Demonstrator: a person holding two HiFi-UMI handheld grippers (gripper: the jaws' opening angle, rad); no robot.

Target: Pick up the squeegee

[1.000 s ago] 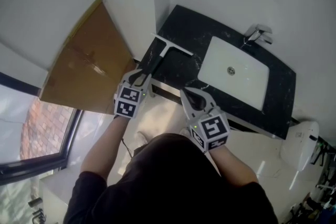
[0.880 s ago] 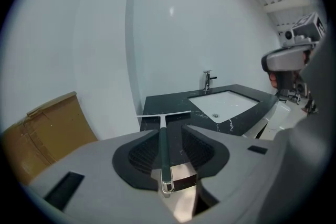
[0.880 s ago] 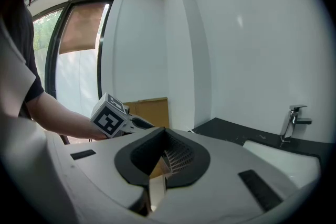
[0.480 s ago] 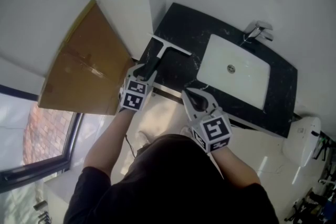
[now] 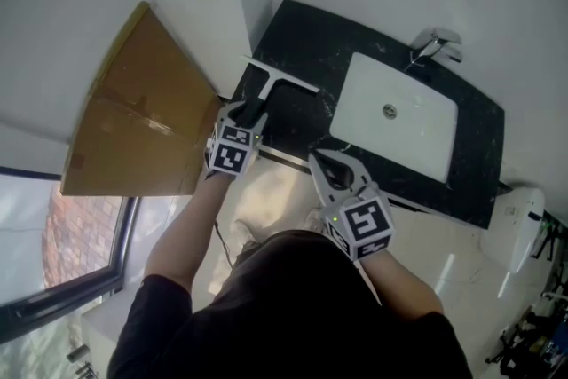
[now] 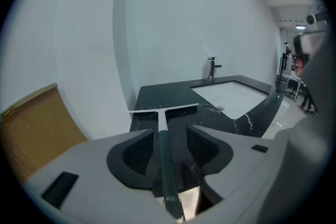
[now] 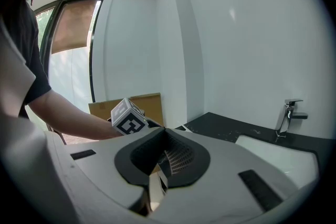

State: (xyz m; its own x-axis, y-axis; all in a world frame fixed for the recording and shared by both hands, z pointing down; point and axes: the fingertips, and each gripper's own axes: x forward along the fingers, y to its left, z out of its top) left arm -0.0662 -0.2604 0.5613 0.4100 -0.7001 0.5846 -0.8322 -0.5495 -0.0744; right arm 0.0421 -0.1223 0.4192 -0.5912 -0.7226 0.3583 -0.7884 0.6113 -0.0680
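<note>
My left claw (image 5: 245, 114), in the head view, has slid forward over the squeegee (image 5: 282, 82) handle on the bench (image 5: 306, 35). Left gripper view: jaws opening, handle between them, not yet pinched, so I'd close next. Right gripper view: right claw (image 7: 161, 134) pressed together, empty.

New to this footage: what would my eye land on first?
A white-bladed squeegee with a dark green handle lies at the left end of the black marbled counter, where the left gripper is opening its fingers around the handle. Right of it sits a white rectangular sink; a brown cardboard sheet stands further left.
</note>
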